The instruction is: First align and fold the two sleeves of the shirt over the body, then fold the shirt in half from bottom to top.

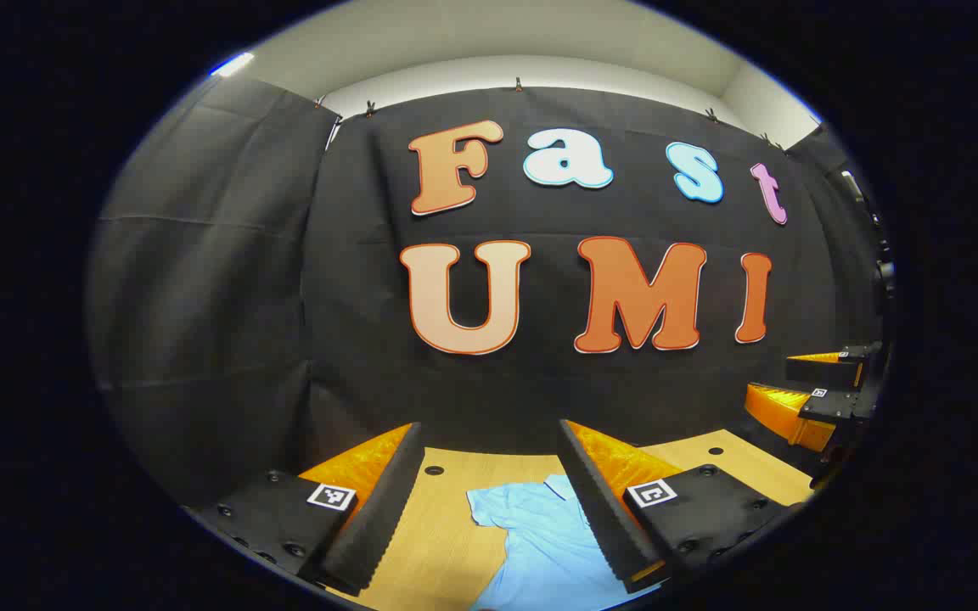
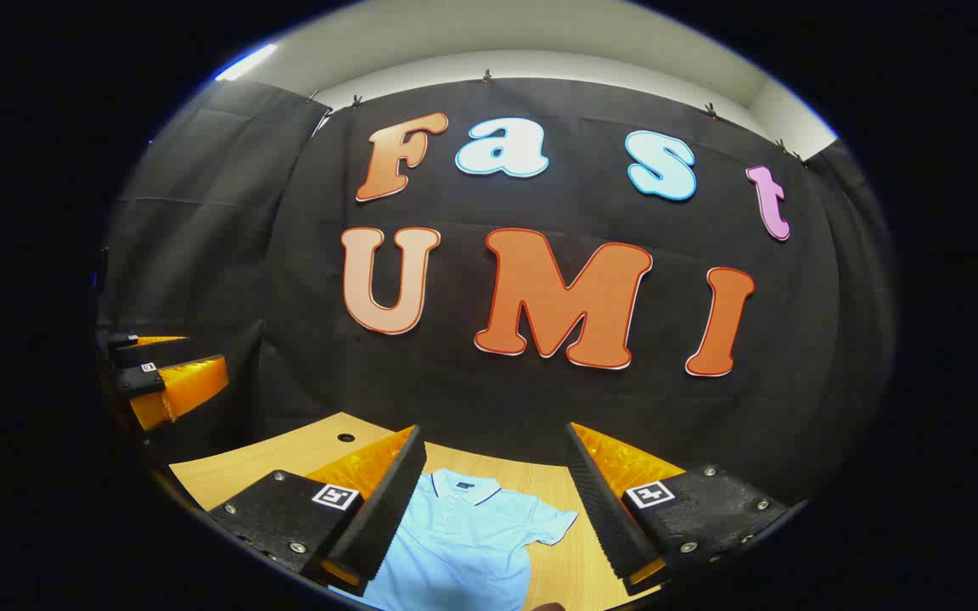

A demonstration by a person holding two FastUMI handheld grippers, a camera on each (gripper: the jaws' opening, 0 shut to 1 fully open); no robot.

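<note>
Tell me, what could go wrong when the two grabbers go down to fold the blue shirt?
1. Both grippers, left and right, hang open above the shirt, so a badly aimed pinch might catch only air or grab the body along with a sleeve.
2. The sleeve lies spread flat on the wooden table; the fingers may slide over it and bunch the cloth, so the fold could come out crooked.
</note>
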